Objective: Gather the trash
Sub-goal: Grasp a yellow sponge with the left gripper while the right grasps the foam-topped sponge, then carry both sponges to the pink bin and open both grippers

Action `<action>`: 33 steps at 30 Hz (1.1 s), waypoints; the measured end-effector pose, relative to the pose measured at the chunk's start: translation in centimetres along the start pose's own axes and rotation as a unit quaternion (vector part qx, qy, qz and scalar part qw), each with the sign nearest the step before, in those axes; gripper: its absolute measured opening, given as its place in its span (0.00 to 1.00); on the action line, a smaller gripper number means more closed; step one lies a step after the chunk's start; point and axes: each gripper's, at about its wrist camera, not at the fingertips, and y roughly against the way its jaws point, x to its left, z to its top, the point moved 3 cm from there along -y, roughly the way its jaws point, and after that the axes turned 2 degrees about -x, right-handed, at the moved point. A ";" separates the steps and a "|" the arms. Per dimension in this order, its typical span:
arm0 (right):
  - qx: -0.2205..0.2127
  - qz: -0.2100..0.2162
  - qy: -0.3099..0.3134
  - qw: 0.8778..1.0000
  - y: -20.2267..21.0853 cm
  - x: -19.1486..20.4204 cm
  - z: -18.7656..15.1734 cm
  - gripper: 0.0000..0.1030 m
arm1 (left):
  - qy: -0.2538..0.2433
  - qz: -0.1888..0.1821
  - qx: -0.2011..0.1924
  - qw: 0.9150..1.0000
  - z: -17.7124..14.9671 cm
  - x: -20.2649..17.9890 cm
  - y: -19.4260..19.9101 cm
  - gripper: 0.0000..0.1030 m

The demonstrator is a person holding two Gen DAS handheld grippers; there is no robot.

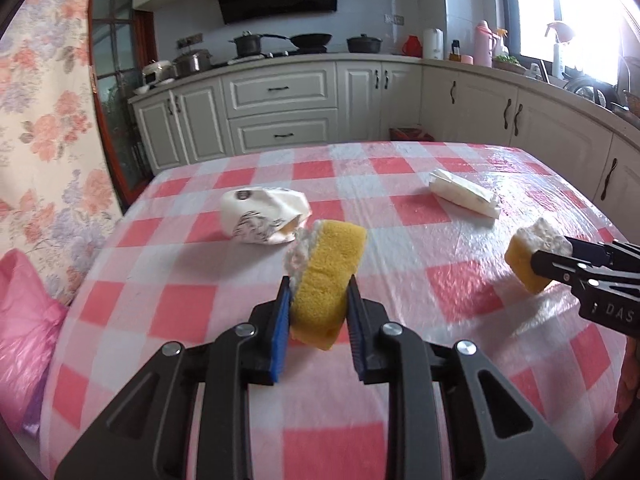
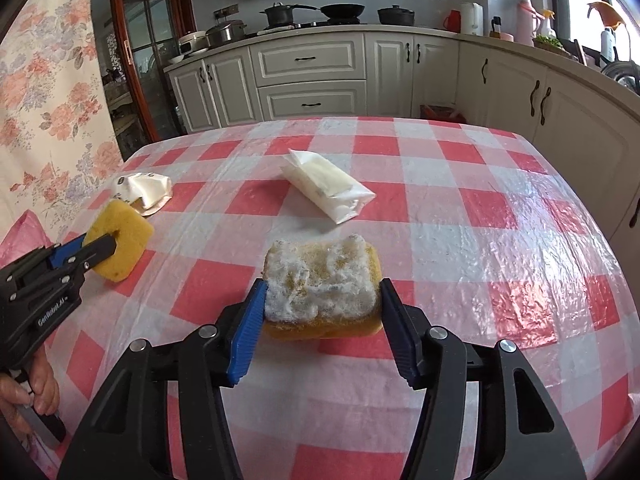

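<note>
The left tool [image 1: 319, 294] gripped a yellow sponge [image 1: 326, 276] standing on edge, long axis pointing away, while the right tool [image 2: 321, 298] clamped another sponge [image 2: 322, 286] lying flat, crosswise.

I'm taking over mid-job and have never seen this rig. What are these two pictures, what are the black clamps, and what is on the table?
Each picture comes from a camera on a hand-held gripper, looking along its fingers. The left gripper is shut on a yellow sponge; the right gripper is shut on a second sponge, white side up. Each also appears in the other's view. On the checked tablecloth lie a crumpled paper cup and a white packet. A pink bag hangs at the table's left.
</note>
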 end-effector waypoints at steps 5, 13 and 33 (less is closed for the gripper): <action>-0.007 0.014 0.023 1.000 1.0 2.8 -0.4 0.53 | 0.008 0.023 -0.016 1.000 -0.9 1.7 2.7 0.24; -0.027 0.041 0.063 0.997 2.6 7.5 -0.8 0.53 | 0.030 0.042 -0.031 0.998 -2.1 4.4 5.7 0.24; -0.064 0.101 0.133 0.984 5.1 16.2 -1.1 0.53 | 0.076 0.093 -0.079 0.990 -4.2 11.1 12.9 0.24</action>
